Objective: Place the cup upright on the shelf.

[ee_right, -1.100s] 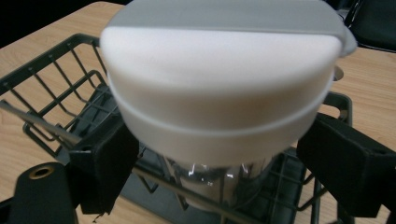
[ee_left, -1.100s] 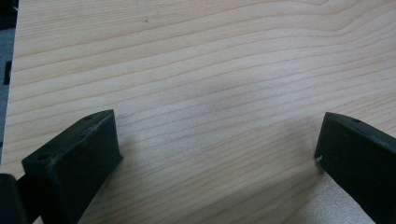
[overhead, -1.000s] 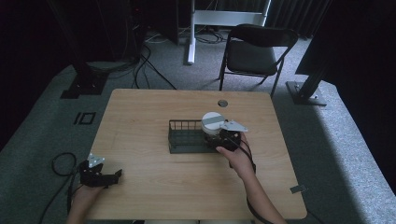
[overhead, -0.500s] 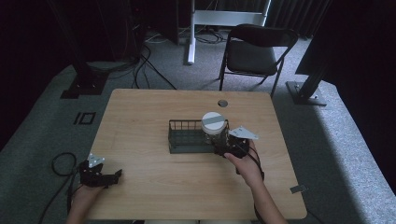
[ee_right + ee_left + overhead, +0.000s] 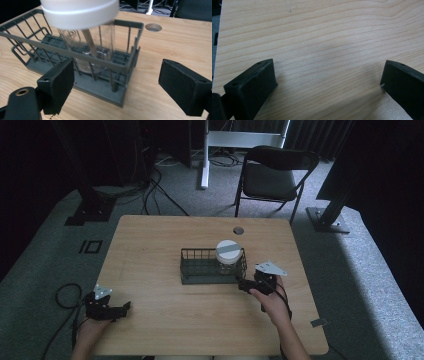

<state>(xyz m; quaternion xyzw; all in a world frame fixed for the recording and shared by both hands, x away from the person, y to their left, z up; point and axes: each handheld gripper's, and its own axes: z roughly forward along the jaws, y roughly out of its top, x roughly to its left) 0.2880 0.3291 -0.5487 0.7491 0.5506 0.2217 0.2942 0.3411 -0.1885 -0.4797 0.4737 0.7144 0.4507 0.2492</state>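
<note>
The left gripper point(image 5: 120, 308) rests at the front left corner of the table point(image 5: 150, 245), held by the person's left hand point(image 5: 92, 325), with its cable point(image 5: 62, 295) looping off the left edge onto the floor. In the left gripper view its two black jaws stand wide apart over bare wood grain, with nothing between them point(image 5: 328, 82).

Near the middle of the table, slightly toward the right edge, sits the dark wire basket point(image 5: 197, 270) (long side parallel to the front edge). The glass jar point(image 5: 229, 262) stands upright in the basket's right end, against the right wall, and its white lid point(image 5: 228, 248) rises above the rim. In the right gripper view the jar point(image 5: 100, 45) is seen through the basket bars point(image 5: 32, 40), with a thin brown stick-like item inside the glass; what that item is cannot be determined.

The right gripper point(image 5: 242, 286) lies just beside the basket's front right corner, held by the person's right hand point(image 5: 270, 300), with its grey three-cornered plate on top. Its jaws are spread wide and hold nothing; in the right gripper view point(image 5: 116, 82) they frame the basket's near corner and are apart from the jar.

A round cable hole point(image 5: 238, 230) sits near the back edge of the table, behind the basket. A black folding chair point(image 5: 275, 175) stands on the floor beyond the back edge.
</note>
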